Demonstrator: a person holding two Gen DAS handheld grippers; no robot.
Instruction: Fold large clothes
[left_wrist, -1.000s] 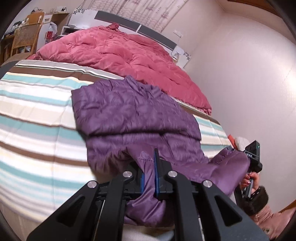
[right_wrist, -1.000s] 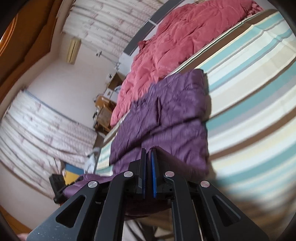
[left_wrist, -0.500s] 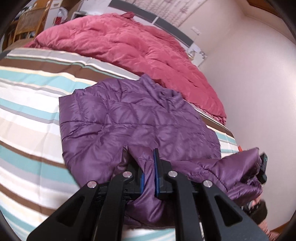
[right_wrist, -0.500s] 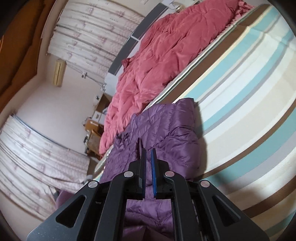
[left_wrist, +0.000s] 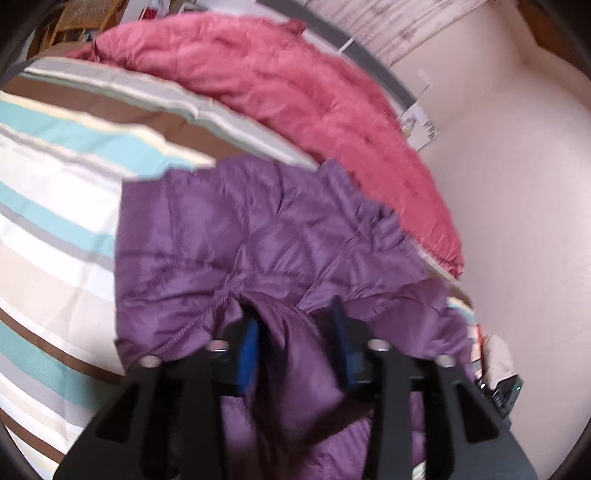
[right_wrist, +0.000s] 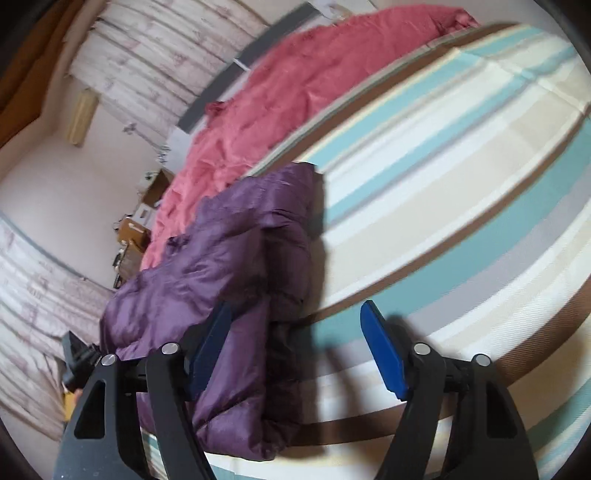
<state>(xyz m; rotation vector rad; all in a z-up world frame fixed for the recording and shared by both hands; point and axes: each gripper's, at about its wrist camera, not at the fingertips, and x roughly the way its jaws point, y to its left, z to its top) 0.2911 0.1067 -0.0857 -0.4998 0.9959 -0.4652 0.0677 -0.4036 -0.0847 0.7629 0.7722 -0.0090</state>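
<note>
Both pairs of jaws, clamped on the purple jacket (left_wrist: 258, 236) a second ago, are opening: left gripper (left_wrist: 295, 328) with a fold between, right gripper (right_wrist: 295, 332) beside its edge. Jacket lies on the striped bed (right_wrist: 461, 184), below the pink quilt (left_wrist: 295, 85); curtains (right_wrist: 155, 55) behind; no legible writing.

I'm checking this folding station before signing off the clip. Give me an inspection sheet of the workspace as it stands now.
Surface: striped bedspread, teal, cream and brown bands, lying flat.
Job's things: purple quilted jacket lying folded on the bedspread, its near edge rumpled.
Clutter: red duvet bunched along the far side of the bed.
Grippers: left tool opening, a jacket fold between its pads; right tool opening wide, jacket fabric beside its left pad, not pressed.
Cables: nothing seen.
Surroundings: pale wall, patterned curtains, wooden furniture in the far corner.
</note>
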